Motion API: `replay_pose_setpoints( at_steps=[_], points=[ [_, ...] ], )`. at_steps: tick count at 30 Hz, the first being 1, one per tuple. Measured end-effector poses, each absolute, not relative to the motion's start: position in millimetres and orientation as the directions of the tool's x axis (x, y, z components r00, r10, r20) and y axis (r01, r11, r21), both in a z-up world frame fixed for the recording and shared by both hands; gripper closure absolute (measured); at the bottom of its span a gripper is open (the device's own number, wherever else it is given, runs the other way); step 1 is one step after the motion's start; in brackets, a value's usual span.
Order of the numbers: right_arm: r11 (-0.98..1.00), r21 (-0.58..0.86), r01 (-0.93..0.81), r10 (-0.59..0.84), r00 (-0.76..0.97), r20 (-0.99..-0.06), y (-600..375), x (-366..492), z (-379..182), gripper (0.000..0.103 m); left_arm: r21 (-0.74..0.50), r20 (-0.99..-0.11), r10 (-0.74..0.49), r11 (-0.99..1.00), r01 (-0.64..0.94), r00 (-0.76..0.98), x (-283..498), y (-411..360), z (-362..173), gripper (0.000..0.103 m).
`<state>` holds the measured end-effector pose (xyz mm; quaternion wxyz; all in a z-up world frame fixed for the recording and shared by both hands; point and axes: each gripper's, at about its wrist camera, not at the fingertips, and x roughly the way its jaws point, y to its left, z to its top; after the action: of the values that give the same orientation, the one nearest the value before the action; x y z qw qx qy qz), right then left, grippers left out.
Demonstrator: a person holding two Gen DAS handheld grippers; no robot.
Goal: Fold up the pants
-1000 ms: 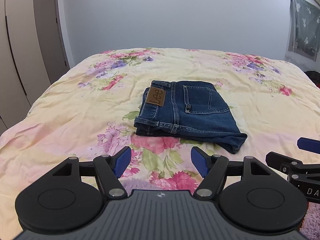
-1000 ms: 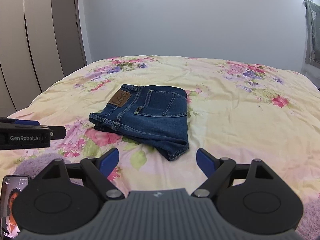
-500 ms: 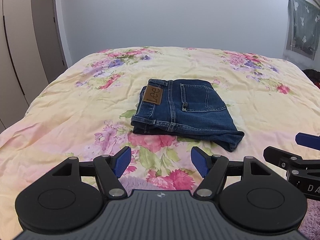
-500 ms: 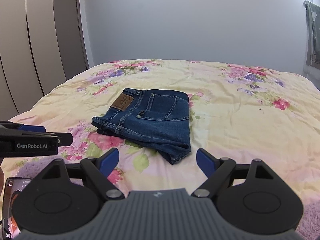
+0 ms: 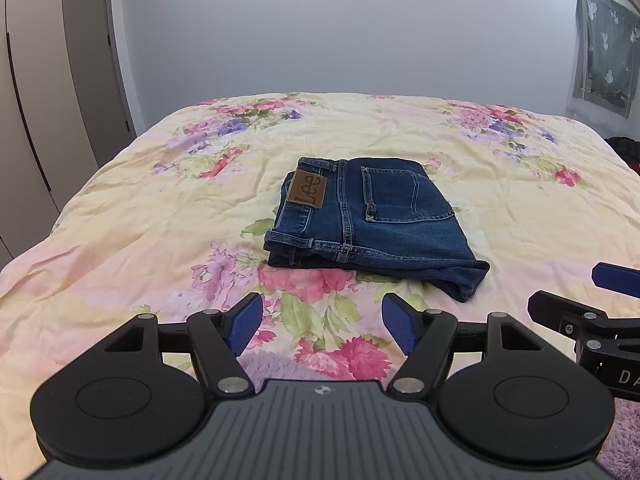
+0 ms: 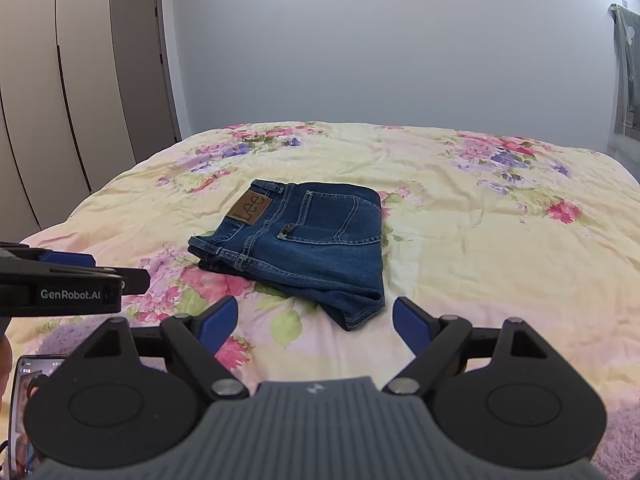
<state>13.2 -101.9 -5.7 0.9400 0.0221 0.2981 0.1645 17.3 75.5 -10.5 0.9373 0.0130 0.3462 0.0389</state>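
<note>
1. The jeans lie folded into a compact stack in the middle of the bed, back side up, with a brown leather label and one back pocket showing.
2. From the left gripper's camera the jeans sit at twelve o'clock, a little beyond the fingertips; the waistband edge faces the near left and a hem corner pokes out toward five o'clock of the stack.
3. The left gripper hangs above the near part of the floral quilt with its blue pads spread wide and nothing between them.
4. The right gripper also stands wide, its pads apart over the quilt and gripping nothing; the hem corner of the jeans lies just beyond the gap between its tips.
5. From the right camera the jeans are at about eleven o'clock, and the left gripper's side shows at nine o'clock.
6. Neither gripper touches the jeans.
7. A phone with a lit screen shows at seven o'clock in the right camera, low beside the gripper body.
8. Wardrobe doors stand at ten o'clock, and a green curtain hangs at two o'clock on the far wall.
</note>
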Motion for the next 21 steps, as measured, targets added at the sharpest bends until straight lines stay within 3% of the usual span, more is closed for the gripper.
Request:
replay_pose_setpoints(
  at_steps=[21],
  points=[
    [0.943,0.140,-0.302,0.327,0.768,-0.551,-99.1,12.6,-4.7,0.022,0.050,-0.645,0.072,0.997,-0.051,0.761,17.3,74.2,-8.8,0.023]
  ],
)
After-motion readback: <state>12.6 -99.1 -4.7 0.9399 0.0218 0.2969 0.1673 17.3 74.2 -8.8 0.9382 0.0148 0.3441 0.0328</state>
